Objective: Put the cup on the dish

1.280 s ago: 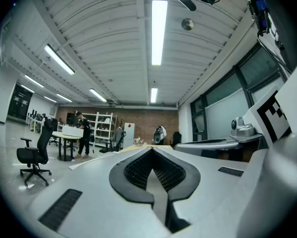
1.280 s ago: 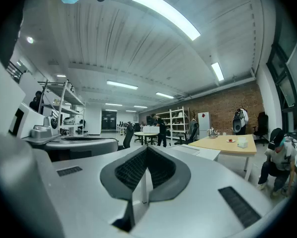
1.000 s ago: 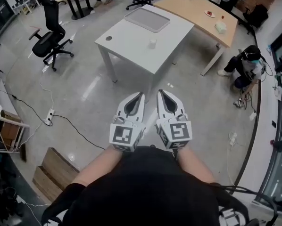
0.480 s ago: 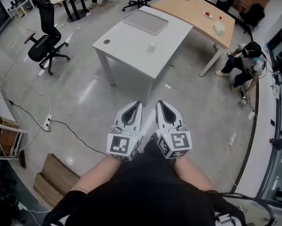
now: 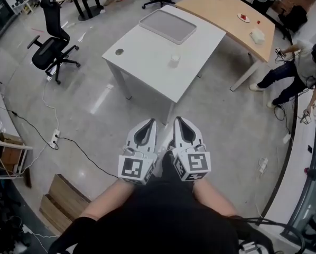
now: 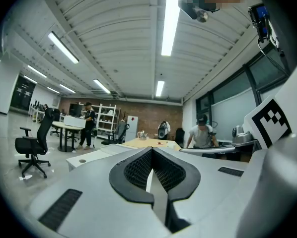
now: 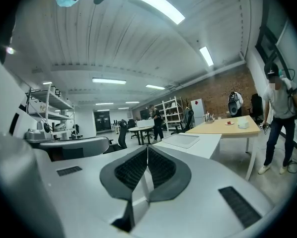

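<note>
Two grippers are held side by side close in front of your body, well apart from the white table (image 5: 147, 67) ahead. Your left gripper (image 5: 150, 123) has its jaws pressed together with nothing between them, and your right gripper (image 5: 179, 120) is clenched the same way, also empty. Both point roughly level toward the table. The cup (image 5: 174, 60) stands upright on the tabletop, on its right-hand half, far from either gripper. The grey rectangular dish (image 5: 168, 26) lies flat at the table's far end, apart from the cup, with bare tabletop between them. A small dark round spot (image 5: 119, 51) marks the table's left corner. Beyond the white table stands a wooden table (image 5: 221, 12). A black office chair (image 5: 49, 49) is off to your left, and a person (image 5: 300, 70) stands at the right edge of your head view.
</note>
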### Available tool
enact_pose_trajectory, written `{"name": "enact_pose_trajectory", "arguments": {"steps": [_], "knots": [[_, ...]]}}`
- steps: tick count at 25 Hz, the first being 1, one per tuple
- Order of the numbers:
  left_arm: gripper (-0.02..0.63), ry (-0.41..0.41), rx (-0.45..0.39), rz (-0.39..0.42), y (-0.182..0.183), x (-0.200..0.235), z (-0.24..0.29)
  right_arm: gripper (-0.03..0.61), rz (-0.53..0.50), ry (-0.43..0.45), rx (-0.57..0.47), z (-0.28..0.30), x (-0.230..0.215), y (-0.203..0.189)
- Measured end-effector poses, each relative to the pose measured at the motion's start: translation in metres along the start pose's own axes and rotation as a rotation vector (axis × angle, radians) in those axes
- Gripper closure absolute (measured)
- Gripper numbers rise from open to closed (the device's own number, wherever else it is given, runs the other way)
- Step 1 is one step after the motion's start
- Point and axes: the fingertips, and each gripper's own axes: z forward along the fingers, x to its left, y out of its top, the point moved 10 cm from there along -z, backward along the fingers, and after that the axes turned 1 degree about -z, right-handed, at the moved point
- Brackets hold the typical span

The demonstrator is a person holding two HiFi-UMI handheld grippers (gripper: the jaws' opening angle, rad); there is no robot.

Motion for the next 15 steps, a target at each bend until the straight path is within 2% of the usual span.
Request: {"name": "enact_pose_trajectory", "arguments": {"steps": [8, 15], "knots": [[0.607, 0.043, 0.003, 0.007, 0.015, 0.021, 0.127, 0.566, 0.0, 0.065, -0.01, 0.106, -0.089, 0.038], [0.607, 0.075, 0.001, 0.02, 0.023, 0.016, 0.186, 0.565, -0.009, 0.11, 0.004, 0.147, -0.138, 0.055]]}}
